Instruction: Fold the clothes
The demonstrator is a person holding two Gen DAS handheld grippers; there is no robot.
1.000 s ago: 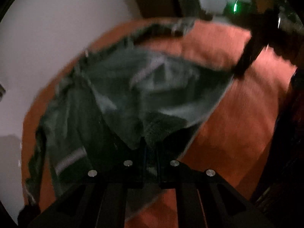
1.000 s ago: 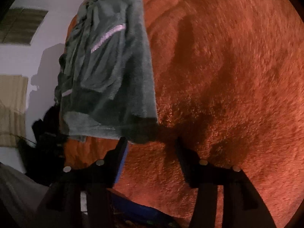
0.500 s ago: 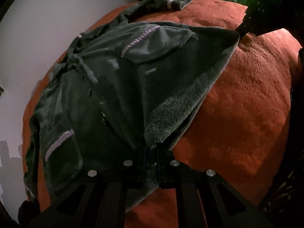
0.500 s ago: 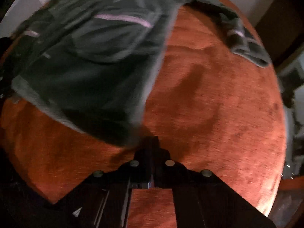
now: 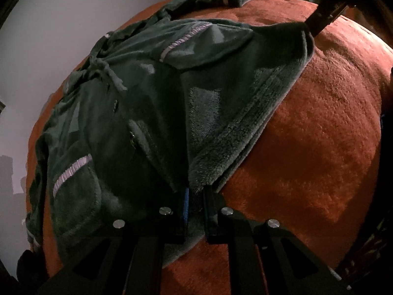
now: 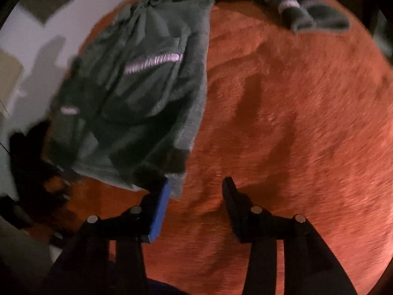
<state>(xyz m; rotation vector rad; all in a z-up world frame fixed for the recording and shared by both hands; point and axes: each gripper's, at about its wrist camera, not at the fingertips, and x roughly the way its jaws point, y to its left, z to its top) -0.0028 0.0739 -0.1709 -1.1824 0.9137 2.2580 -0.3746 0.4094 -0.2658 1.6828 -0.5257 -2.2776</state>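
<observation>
A dark green fleece jacket (image 5: 152,103) with pale lilac pocket trims lies spread on an orange plush blanket (image 5: 319,147). My left gripper (image 5: 195,191) is shut on a near corner of its hem, and the fleece bunches up between the two pads. The far hem corner reaches the dark right gripper (image 5: 319,22) at the top right of the left wrist view. In the right wrist view the right gripper (image 6: 196,184) has its jaws opening. That jacket corner (image 6: 175,184) lies loose beside the blue-padded left finger (image 6: 159,211), and nothing is pinched. One sleeve (image 6: 294,9) trails off at the top.
The orange blanket (image 6: 294,135) covers a rounded, soft surface and is bare to the right of the jacket. A white wall (image 5: 61,24) stands behind on the left. Dark furniture (image 5: 368,0) is at the upper right, and a dark blurred shape (image 6: 32,147) sits by the jacket's left edge.
The lifted jacket has come down onto the blanket and lies flatter. My right gripper was shut at the hem corner half a second ago; its jaws now stand apart and the corner lies free.
</observation>
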